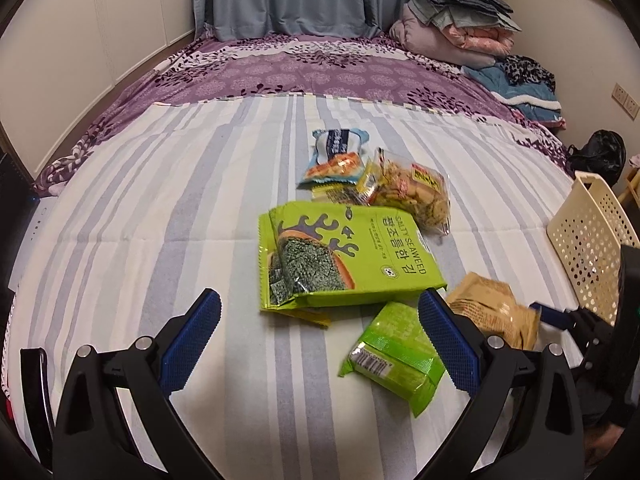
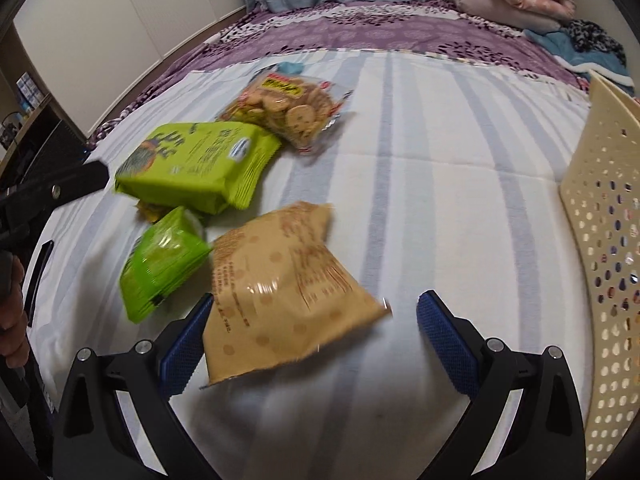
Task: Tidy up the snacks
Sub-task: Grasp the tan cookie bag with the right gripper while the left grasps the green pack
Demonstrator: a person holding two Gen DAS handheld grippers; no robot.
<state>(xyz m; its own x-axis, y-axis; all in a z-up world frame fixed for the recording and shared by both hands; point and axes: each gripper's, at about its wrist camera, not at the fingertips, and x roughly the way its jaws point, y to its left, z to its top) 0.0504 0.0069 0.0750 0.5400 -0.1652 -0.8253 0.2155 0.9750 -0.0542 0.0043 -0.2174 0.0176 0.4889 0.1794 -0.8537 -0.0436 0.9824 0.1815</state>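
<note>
Snacks are mostly lying unsorted mid-frame while you are spreading the right gripper (image 2: 312,340) wide around the tan bag (image 2: 280,292), left gripper (image 1: 320,344) wide and empty, basket (image 2: 600,208) at right edge.

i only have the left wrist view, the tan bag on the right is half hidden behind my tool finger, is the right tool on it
Observer: Not clamped. In the right wrist view the tan bag lies between the open fingers of the right tool, its edge by the left finger.
Operator: is the basket near that side
Observer: Yes, the cream basket stands to the right of the right tool, with small items showing through its holes.
Operator: anything between the tan bag and the basket
Observer: Only bare striped sheet; the small green pack is on the bag's other side.
</note>
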